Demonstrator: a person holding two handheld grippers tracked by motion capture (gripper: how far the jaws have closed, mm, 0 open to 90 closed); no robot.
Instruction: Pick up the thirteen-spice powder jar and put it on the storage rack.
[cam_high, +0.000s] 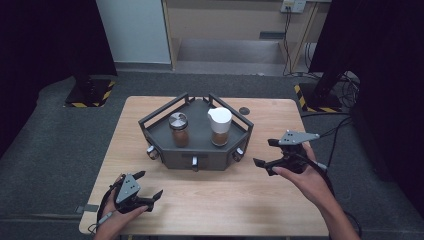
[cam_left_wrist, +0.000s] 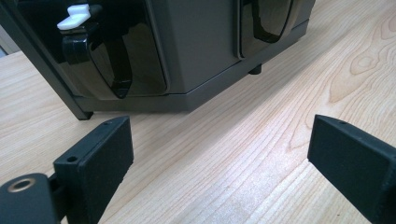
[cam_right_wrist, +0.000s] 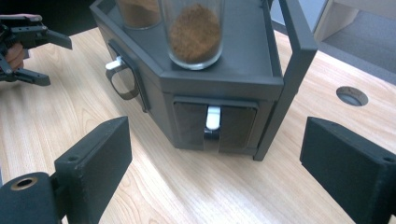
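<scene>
A dark grey six-sided rack (cam_high: 165, 131) stands mid-table and carries two glass jars of brown powder. One jar has a metal lid (cam_high: 178, 129), the other a white lid (cam_high: 220, 126). My left gripper (cam_high: 150, 183) rests open near the table's front left, its jaws (cam_left_wrist: 219, 140) over bare wood, facing the rack's base (cam_left_wrist: 201, 56). To the right of the rack my right gripper (cam_high: 263, 152) is open and held above the table. Its jaws (cam_right_wrist: 215, 154) face a side panel with a small white knob (cam_right_wrist: 213, 116), apart from it. The white-lidded jar (cam_right_wrist: 194, 32) stands just above that panel.
More white knobs and dark handles (cam_left_wrist: 114, 60) sit along the rack's lower faces. A round hole (cam_high: 244, 110) is set in the wooden table (cam_high: 210, 200) behind the rack. Grey carpet surrounds the table, with black stands and cables at the far right.
</scene>
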